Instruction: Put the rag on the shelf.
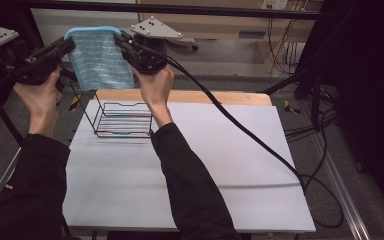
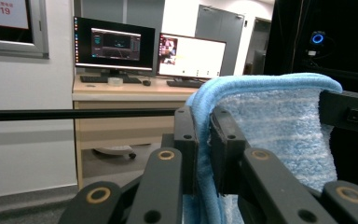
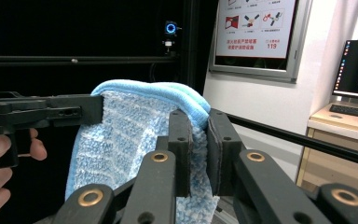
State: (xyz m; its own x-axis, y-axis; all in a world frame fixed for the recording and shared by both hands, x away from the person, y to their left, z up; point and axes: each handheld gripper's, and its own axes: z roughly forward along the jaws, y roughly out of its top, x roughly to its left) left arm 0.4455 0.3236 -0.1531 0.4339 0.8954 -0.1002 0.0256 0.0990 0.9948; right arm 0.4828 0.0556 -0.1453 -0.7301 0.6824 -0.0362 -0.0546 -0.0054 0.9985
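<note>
Blue towel (image 1: 100, 57): hanging folded in the air above the far left of the white table (image 1: 230, 165), its lower edge dangling just over the black wire rack (image 1: 122, 119) that is standing on the table. Left gripper (image 1: 70, 44): jaws pressing together on the towel's upper left corner; in the left gripper view the blue cloth (image 2: 279, 121) is sitting pinched between them. Right gripper (image 1: 120, 41): jaws clamping the upper right corner likewise, cloth (image 3: 135, 126) showing between them in the right gripper view. Both grippers are holding the top edge stretched level between them
</note>
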